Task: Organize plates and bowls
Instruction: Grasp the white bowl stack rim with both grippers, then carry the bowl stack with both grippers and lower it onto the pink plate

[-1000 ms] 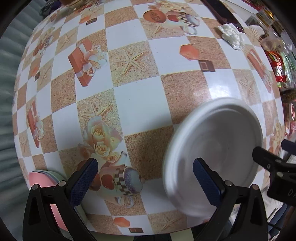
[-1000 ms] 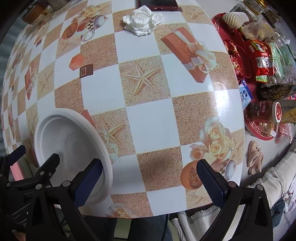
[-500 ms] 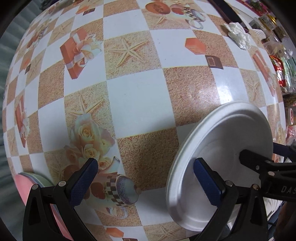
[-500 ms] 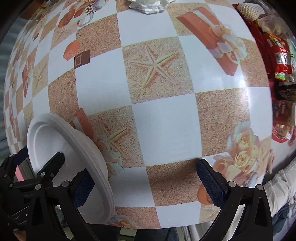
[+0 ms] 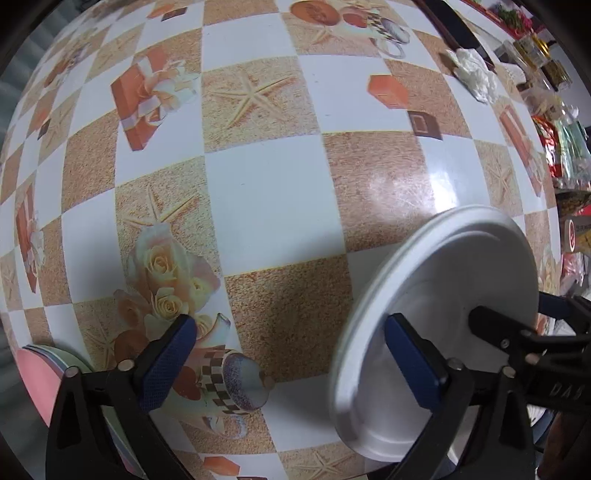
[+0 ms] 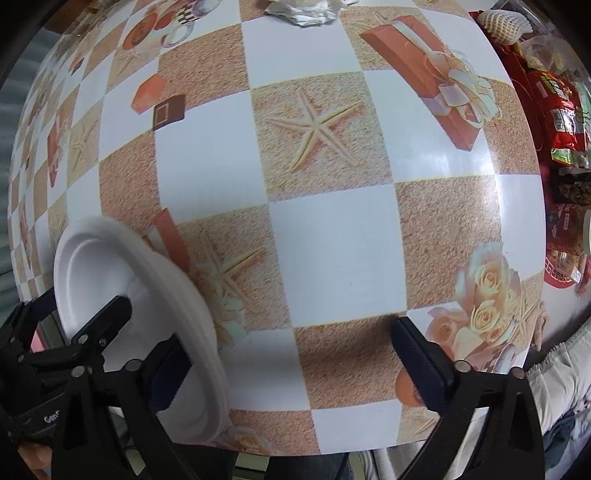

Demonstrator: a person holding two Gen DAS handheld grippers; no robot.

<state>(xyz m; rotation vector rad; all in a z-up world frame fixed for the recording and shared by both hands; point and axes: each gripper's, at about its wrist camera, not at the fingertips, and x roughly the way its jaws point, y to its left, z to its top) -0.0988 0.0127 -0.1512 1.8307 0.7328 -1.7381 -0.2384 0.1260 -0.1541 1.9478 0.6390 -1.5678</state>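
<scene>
A white paper plate (image 5: 443, 295) stands tilted on edge over the checked tablecloth (image 5: 266, 206), caught between one finger of each gripper. My left gripper (image 5: 288, 323) points down with jaws wide and closing. Only the plate's left rim reaches between its jaws, and its right finger (image 5: 410, 358) lies against the plate's underside. The right gripper's finger (image 5: 491, 325) rests on the same underside. In the right wrist view the plate (image 6: 96, 266) shows its hollow face. My right gripper (image 6: 290, 336) is also wide and closing, with only bare cloth between its fingers.
A stack of coloured plates, pink on top (image 5: 33, 373), sits at the table's near left edge. A crumpled tissue (image 6: 303, 11) lies far back. A red tray of snack packets (image 6: 554, 103) fills the right side. A person's clothing (image 6: 554, 387) shows below the table edge.
Both grippers have sunk toward the table. The plate has tipped from nearly flat to steeply on edge between them. Both pairs of jaws have narrowed a little.
</scene>
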